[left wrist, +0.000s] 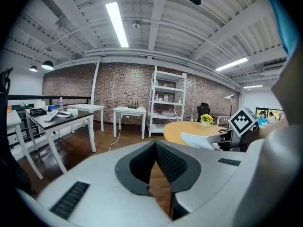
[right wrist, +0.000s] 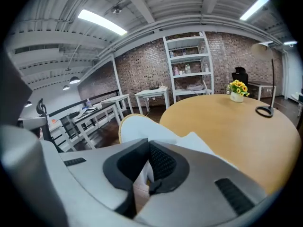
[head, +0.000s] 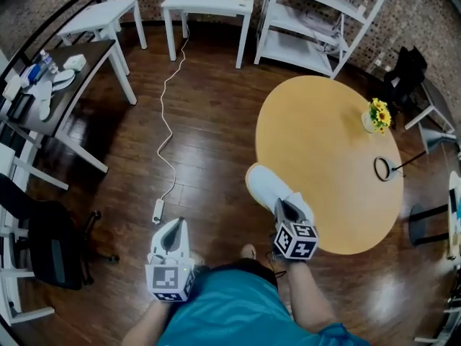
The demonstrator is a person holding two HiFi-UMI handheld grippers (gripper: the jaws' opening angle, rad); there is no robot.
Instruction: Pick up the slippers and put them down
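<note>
A white slipper [head: 265, 182] with a tan sole rim hangs at the near left edge of the round wooden table [head: 328, 139]. My right gripper [head: 287, 209] is shut on its rear fabric. In the right gripper view the slipper [right wrist: 142, 132] stretches ahead of the right gripper [right wrist: 147, 148], with white cloth pinched between the pads. My left gripper [head: 171, 235] is over the wooden floor at the lower left, its tips together and nothing in them. The left gripper view shows the left gripper [left wrist: 155, 148] with bare floor below, and the slipper [left wrist: 199, 140] off to the right. Only one slipper shows.
A white power strip [head: 157, 210] and its cable lie on the floor ahead of the left gripper. A flower pot [head: 376, 117] and a black ring base [head: 382, 169] stand on the table. A black desk [head: 68, 85], an office chair [head: 43, 247], white side tables [head: 209, 2] and a shelf [head: 317, 20] ring the room.
</note>
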